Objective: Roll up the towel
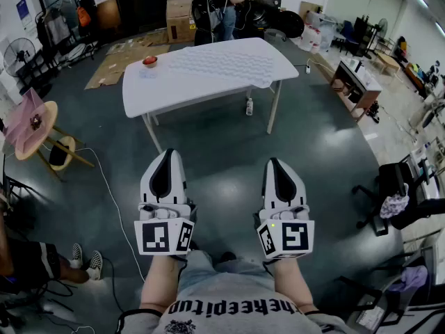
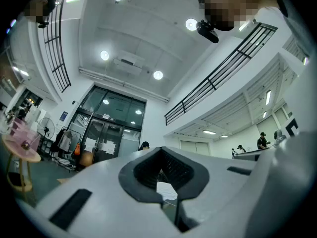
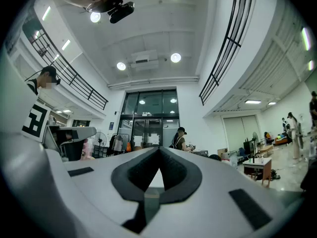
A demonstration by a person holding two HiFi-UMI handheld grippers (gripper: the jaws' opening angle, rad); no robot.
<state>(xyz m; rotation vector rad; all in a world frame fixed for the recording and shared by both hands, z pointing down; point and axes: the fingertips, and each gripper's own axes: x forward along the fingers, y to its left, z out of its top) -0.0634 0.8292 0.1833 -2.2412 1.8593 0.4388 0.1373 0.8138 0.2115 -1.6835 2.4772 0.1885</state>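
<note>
A white towel [image 1: 221, 65] lies spread flat on the white table [image 1: 167, 92] across the room, well ahead of both grippers. My left gripper [image 1: 169, 153] and right gripper [image 1: 274, 162] are held side by side over the dark floor, a good way short of the table, both shut and empty. In the left gripper view the closed jaws [image 2: 161, 155] point upward toward the ceiling and glass doors; a slice of the white table [image 2: 167, 191] shows through the pad opening. The right gripper [image 3: 159, 150] is likewise closed with nothing in it.
A small red object [image 1: 149, 61] sits at the table's left end. A bottle [image 1: 249, 106] stands on the floor under the table. A person [image 1: 214, 9] stands beyond the table by cardboard boxes. A round stool [image 1: 38, 127], desks and an office chair [image 1: 403, 200] ring the open floor.
</note>
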